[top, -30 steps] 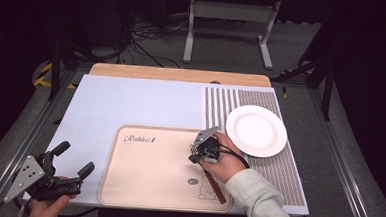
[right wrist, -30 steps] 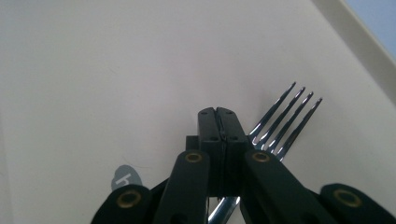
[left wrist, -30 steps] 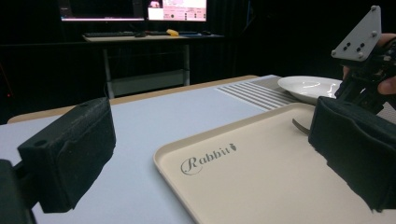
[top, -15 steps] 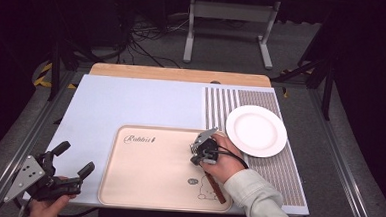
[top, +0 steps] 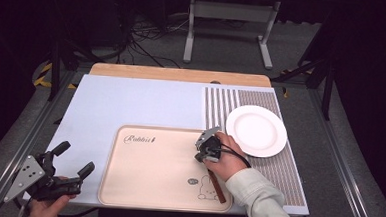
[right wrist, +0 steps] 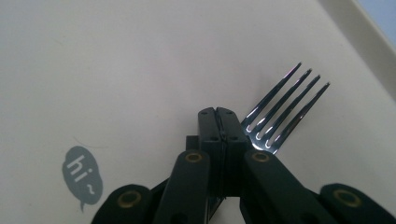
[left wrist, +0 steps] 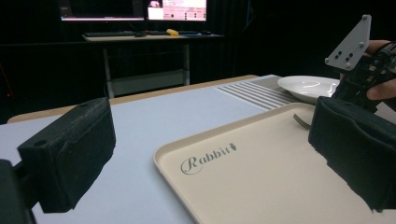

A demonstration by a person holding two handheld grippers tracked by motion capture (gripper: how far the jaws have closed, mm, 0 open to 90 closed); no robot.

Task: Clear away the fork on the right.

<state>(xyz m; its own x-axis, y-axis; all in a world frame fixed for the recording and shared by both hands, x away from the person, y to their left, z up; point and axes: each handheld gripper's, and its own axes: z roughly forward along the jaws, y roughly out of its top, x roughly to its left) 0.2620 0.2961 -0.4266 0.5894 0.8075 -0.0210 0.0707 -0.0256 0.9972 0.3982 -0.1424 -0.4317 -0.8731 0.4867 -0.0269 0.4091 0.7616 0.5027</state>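
Right gripper clamped on a fork over the tray; left gripper idle with fingers apart.

High view: the left gripper (top: 73, 160) sits at the tabletop (top: 131, 103) edge beside the tray (top: 147, 173); the right gripper (top: 205, 148) is over the tray, the plate (top: 256, 130) just beyond it.
Left gripper view: fingers (left wrist: 70, 149) wide apart, tray between them.
Right gripper view: fingers (right wrist: 208, 128) together on a fork (right wrist: 280, 109), tines protruding past the tips.
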